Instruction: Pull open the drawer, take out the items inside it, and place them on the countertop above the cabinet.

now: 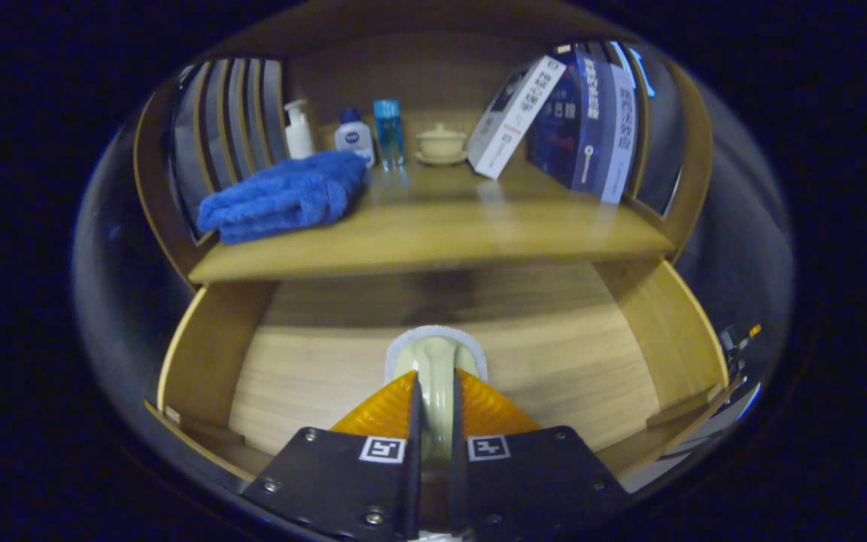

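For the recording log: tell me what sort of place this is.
Probably a mock bathroom or bedroom cabinet: a wooden countertop bearing a folded blue towel, toiletry bottles and leaning books, above an open drawer. The gripper grips a pale brush-like item.
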Tool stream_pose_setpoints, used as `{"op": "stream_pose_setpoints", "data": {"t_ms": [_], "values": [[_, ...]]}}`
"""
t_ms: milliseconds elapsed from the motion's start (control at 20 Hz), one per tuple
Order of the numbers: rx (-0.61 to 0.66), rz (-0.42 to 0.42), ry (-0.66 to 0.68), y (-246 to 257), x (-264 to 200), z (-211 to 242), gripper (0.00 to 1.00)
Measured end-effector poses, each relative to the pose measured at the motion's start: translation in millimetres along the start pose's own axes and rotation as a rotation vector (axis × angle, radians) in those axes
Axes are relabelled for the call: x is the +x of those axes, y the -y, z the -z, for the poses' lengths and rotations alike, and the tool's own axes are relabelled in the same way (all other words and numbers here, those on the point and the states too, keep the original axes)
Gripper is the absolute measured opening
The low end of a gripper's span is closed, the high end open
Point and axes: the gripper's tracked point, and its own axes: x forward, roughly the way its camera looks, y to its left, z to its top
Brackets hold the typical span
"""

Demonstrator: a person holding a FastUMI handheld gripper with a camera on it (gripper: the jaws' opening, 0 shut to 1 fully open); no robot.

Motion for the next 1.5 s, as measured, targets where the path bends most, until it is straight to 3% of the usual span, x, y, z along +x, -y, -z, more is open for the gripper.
{"op": "stream_pose_setpoints", "data": {"t_ms": [350,750,1100,1500], "values": [[-0.008,0.029,0.151,-1,-32,-71,0.16],[-0.008,-0.01,0.249,-10,1,-146,0.16],[-0.04,-0.037,0.176,-9,57,-155,0.16],[-0.034,-0.029,0.226,-13,84,-156,0.16]]}}
